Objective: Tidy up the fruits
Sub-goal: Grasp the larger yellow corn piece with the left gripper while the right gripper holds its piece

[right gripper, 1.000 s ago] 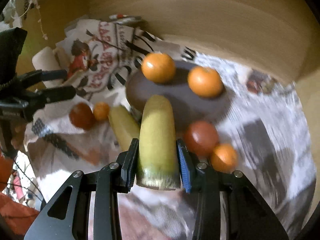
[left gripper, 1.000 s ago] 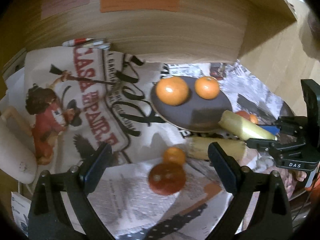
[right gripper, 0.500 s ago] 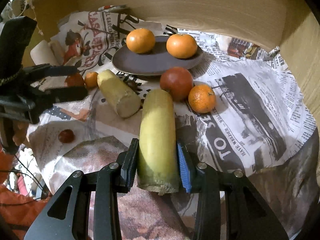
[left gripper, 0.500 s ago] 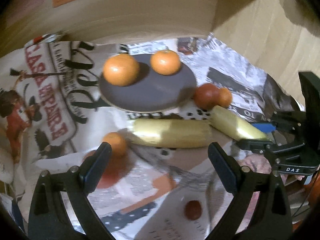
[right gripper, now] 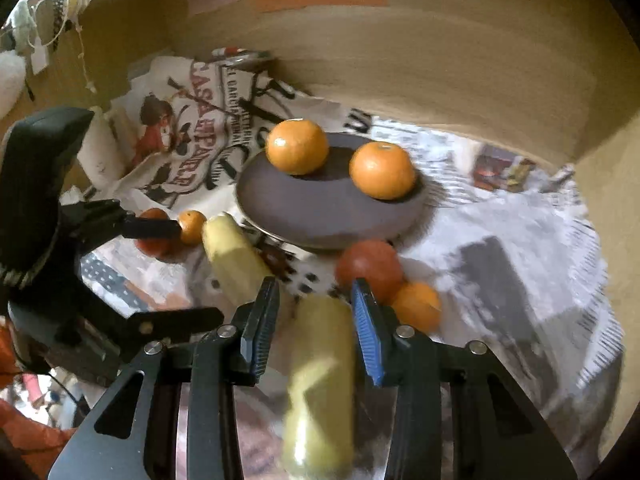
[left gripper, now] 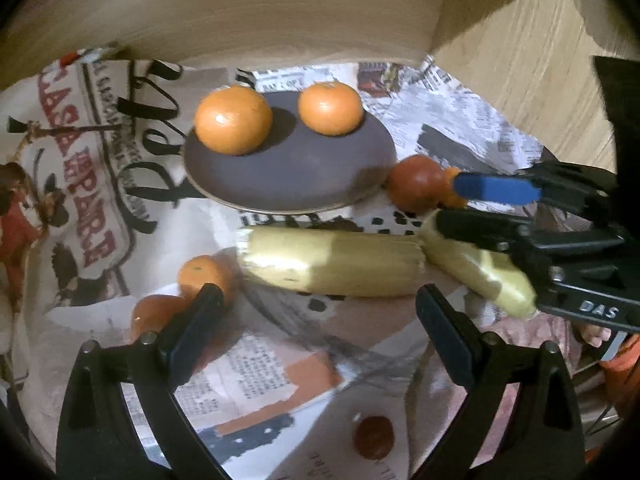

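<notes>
A dark plate holds two oranges. A yellow cob lies in front of the plate, beyond my open, empty left gripper. My right gripper has spread its jaws around a second yellow cob, with a gap on the left side; the cob looks blurred. A red fruit and a small orange lie right of it. Another red fruit and small orange lie by my left fingers.
Newspaper covers the surface. A wooden wall rises right behind the plate, with a side panel at the right. A small dark red fruit lies near the front. A white object sits far left.
My right gripper has opened from its grip on the yellow cob and moved toward the plate. My left gripper has moved slightly closer to the lying cob.
</notes>
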A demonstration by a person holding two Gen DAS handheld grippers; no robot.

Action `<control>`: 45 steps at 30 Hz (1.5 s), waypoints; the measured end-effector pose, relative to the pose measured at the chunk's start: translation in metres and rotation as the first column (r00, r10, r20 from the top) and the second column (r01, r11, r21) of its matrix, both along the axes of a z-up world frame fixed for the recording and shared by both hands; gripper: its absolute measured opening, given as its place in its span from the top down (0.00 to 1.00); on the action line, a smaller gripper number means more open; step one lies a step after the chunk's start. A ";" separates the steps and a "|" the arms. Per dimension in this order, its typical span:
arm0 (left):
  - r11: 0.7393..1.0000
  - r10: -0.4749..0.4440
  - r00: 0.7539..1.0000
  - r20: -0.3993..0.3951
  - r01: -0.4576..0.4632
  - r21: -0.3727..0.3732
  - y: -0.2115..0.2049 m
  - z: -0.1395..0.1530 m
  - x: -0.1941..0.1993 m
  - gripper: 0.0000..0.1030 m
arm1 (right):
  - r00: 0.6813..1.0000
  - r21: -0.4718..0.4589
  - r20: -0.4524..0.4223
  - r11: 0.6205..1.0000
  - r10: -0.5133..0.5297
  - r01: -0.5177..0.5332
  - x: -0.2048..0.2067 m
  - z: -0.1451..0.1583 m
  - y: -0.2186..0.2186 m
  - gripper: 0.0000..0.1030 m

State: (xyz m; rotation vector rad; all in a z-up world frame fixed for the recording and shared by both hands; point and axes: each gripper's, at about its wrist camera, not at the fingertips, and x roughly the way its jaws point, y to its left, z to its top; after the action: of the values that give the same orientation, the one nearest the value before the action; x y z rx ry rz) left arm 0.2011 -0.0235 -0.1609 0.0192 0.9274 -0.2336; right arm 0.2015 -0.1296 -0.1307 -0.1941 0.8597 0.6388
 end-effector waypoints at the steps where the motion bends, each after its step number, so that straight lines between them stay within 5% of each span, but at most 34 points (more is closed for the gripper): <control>1: 1.000 0.000 1.000 0.005 0.000 -0.003 0.002 0.001 -0.002 0.05 | 1.000 0.001 -0.017 1.000 0.013 -0.013 0.003 -0.003 0.005 0.68; 5: 1.000 -0.022 1.000 0.019 0.022 -0.022 0.007 0.003 -0.008 0.06 | 0.997 -0.010 -0.054 0.999 0.050 -0.051 0.007 -0.010 0.019 0.69; 19: 0.994 -0.062 0.998 0.016 0.063 -0.085 0.019 0.004 -0.020 0.41 | 0.970 -0.044 -0.194 0.987 0.146 -0.157 0.015 -0.017 0.036 0.65; 25: 0.993 -0.052 0.998 0.021 0.054 -0.109 0.024 0.005 -0.020 0.42 | 0.965 -0.113 -0.203 0.975 0.166 -0.191 -0.002 -0.022 0.041 0.63; 33: 0.984 -0.034 0.999 -0.020 0.029 -0.177 0.028 0.006 -0.014 0.45 | 0.962 -0.031 -0.194 0.979 0.191 -0.201 -0.024 -0.018 0.043 0.64; 39: 0.981 -0.061 0.996 -0.060 0.049 -0.186 0.009 0.000 -0.011 0.33 | 0.968 0.018 -0.172 0.983 0.185 -0.184 -0.038 -0.016 0.037 0.64; 45: 0.989 -0.026 0.996 -0.083 0.013 -0.150 -0.004 -0.008 0.005 0.32 | 0.989 0.007 -0.110 0.995 0.098 -0.097 -0.047 -0.003 0.003 0.64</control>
State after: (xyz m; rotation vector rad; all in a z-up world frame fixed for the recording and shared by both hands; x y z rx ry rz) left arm 0.2061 -0.0279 -0.1690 -0.1212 0.9926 -0.3240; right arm 0.1549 -0.1261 -0.1341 -0.2020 0.9605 0.7470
